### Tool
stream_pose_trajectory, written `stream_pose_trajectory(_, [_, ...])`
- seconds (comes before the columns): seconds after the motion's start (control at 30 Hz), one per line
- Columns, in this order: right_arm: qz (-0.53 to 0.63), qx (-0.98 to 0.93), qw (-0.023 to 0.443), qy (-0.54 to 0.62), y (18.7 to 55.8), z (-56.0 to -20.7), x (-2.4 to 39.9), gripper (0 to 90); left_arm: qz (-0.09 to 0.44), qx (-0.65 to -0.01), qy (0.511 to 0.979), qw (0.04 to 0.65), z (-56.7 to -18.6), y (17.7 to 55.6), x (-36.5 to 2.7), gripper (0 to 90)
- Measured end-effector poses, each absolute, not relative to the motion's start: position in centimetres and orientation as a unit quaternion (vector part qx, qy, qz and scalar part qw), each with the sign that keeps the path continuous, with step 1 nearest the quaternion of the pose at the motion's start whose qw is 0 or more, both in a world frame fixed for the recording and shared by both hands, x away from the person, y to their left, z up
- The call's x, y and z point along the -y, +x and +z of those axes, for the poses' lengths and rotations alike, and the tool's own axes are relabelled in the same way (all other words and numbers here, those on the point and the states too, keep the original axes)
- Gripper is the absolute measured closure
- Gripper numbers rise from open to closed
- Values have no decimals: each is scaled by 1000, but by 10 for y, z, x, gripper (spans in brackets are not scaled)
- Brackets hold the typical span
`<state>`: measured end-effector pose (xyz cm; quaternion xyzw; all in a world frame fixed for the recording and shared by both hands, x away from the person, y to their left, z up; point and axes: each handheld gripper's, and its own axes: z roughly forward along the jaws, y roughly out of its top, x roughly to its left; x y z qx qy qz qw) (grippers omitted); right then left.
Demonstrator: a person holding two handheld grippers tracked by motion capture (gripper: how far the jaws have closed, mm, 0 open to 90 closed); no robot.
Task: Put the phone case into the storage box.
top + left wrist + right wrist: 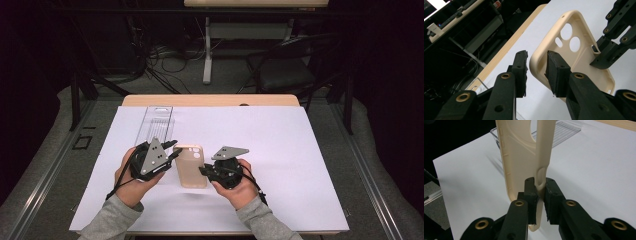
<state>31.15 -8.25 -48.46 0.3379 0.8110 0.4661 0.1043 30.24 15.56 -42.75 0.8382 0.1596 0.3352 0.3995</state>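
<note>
A cream phone case with round camera holes is held over the white sheet between both hands. My right gripper is shut on its side wall beside a button cut-out, and the case stands on edge in that view. My left gripper straddles the opposite rim near the camera-hole end. One pad sits inside the case, the other just outside, with a thin gap showing. In the high view the left gripper is at the case's left and the right gripper at its right.
A clear ribbed plastic tray lies on the sheet beyond the left hand. The wooden table edge runs along the far side. Past it are a chair, a desk leg and floor cables.
</note>
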Motion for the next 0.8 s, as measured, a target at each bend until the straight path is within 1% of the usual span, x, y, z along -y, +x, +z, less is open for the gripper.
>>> stream_pose_trajectory(0.27, [465, -812, 103, 337, 311, -485, 82, 815, 335, -157, 842, 392, -427, 302, -155, 745])
stream_pose_trajectory(0.8, [460, -816, 100, 335, 312, -485, 82, 815, 334, -153, 846, 387, -428, 303, -156, 772])
